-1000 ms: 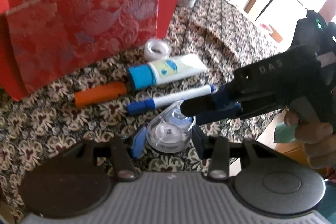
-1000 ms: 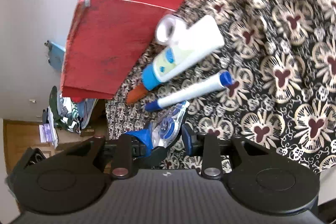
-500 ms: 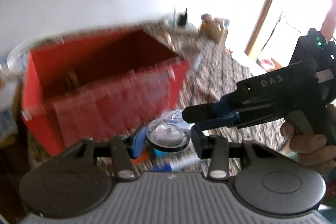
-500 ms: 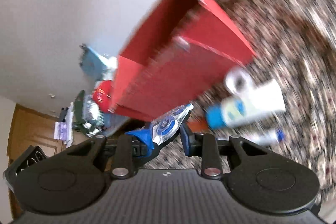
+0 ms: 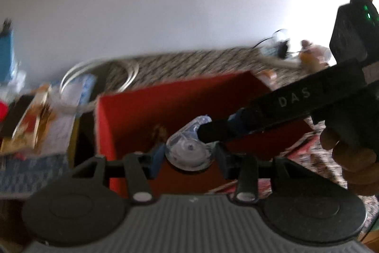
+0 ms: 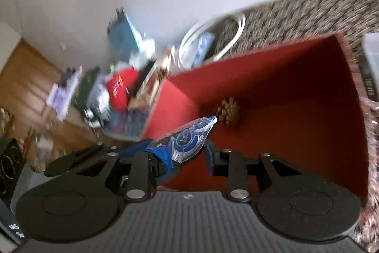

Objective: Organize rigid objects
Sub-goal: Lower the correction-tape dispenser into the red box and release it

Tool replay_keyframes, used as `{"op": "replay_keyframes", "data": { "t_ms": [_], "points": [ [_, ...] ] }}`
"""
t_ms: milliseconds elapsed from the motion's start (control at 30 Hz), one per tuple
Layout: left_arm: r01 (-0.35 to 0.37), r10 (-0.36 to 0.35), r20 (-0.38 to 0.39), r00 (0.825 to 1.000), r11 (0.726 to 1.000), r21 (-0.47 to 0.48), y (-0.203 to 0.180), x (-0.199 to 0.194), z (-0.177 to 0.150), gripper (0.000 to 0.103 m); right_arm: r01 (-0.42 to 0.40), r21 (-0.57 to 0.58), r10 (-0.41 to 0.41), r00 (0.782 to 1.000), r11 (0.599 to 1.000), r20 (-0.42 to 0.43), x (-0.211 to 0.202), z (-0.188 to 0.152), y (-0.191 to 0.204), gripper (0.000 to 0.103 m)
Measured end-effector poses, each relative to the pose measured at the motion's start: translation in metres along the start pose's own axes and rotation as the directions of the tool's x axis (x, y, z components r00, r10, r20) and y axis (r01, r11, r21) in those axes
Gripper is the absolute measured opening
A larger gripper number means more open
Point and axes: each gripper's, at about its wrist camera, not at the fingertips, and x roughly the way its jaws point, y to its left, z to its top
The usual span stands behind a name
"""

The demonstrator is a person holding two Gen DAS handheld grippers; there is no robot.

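L gripper (image 5: pixel 188 157) pinches the clear correction-tape dispenser (image 5: pixel 187 148) w/ R gripper (image 6: pixel 189 153) clamped on it too, both holding it over the open red box (image 6: pixel 296 115) on the patterned tablecloth (image 6: pixel 308 13).

A table (image 5: pixel 194 63) draped in a brown-and-cream flowered cloth carries the lot. A red open-topped box (image 6: pixel 296 87) sits on it, its mouth facing up, with something small and brownish on the floor inside. Behind the box a coil of white cable (image 6: pixel 227 34) lies on the cloth. At the far end of the table, in bright light, a few small items (image 5: pixel 310 56) stand, too blurred to tell apart.
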Motion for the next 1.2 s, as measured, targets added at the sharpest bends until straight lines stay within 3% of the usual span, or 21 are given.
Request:
{"op": "replay_keyframes", "data": {
  "t_ms": [233,433,533,600,767,1033,1200],
  "points": [
    [-0.139,0.133,-0.106,0.985,0.988,-0.059,0.023,0.039,-0.009,0.044,0.003,-0.003,-0.004,0.981,1.0,-0.194,0.073,0.021,-0.007,0.016],
    [-0.203,0.197,-0.126,0.972,0.978,-0.04,0.017,0.041,-0.01,0.044,-0.014,-0.011,0.011,0.975,1.0,-0.224,0.09,0.027,-0.002,0.017],
    [-0.207,0.2,-0.124,0.972,0.977,-0.047,0.015,0.04,-0.01,0.052,-0.023,0.008,0.024,0.969,1.0,-0.247,0.094,0.027,-0.011,0.017],
    [-0.22,0.213,-0.128,0.969,0.974,-0.046,0.014,0.039,-0.01,0.052,-0.027,0.016,0.031,0.965,0.999,-0.262,0.096,0.026,-0.014,0.017],
    [-0.227,0.218,-0.131,0.967,0.972,-0.057,0.013,0.038,-0.011,0.052,-0.015,-0.043,0.005,0.972,0.999,-0.235,0.094,0.024,-0.006,0.017],
    [-0.255,0.241,-0.151,0.959,0.963,-0.084,0.01,0.028,-0.01,0.052,0.013,-0.066,-0.023,0.988,0.998,-0.151,0.078,0.023,-0.006,0.017],
    [-0.272,0.258,-0.147,0.955,0.959,-0.081,0.005,0.018,-0.008,0.058,0.017,-0.038,-0.021,0.995,0.999,-0.1,0.061,0.018,-0.005,0.017]
  ]
}}
